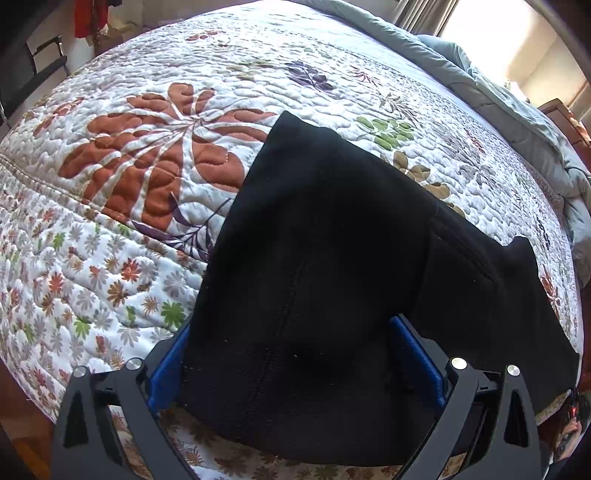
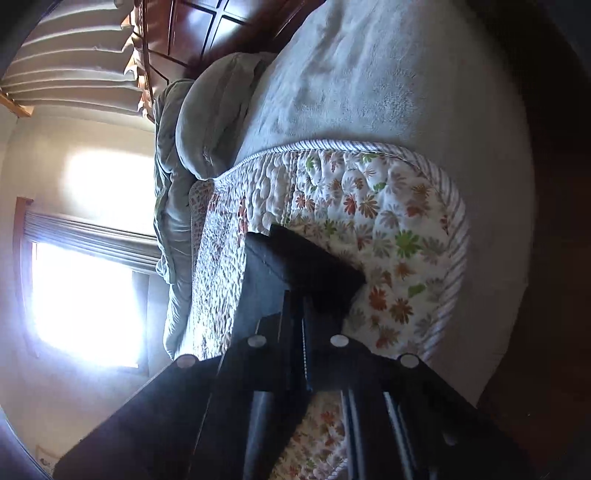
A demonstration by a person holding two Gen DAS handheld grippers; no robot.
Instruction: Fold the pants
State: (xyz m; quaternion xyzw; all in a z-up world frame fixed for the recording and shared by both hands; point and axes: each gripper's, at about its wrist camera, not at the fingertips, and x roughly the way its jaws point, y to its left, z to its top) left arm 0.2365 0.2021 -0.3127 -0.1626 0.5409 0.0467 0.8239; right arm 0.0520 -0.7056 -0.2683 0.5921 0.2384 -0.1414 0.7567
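Note:
Black pants (image 1: 325,236) lie folded on the floral quilt (image 1: 147,155), one end reaching toward the bed's middle and the near end draped between the blue pads of my left gripper (image 1: 295,365). The left jaws stand wide apart around the cloth, not closed on it. In the right wrist view, rolled sideways, my right gripper (image 2: 299,295) is shut on an edge of the black pants (image 2: 306,266) near the quilt's corner (image 2: 388,221).
A grey blanket (image 1: 509,96) is bunched along the far side of the bed and shows in the right wrist view (image 2: 351,74). A dark chair (image 1: 33,70) stands at the far left. A bright window (image 2: 85,295) and wooden furniture (image 2: 207,26) lie beyond the bed.

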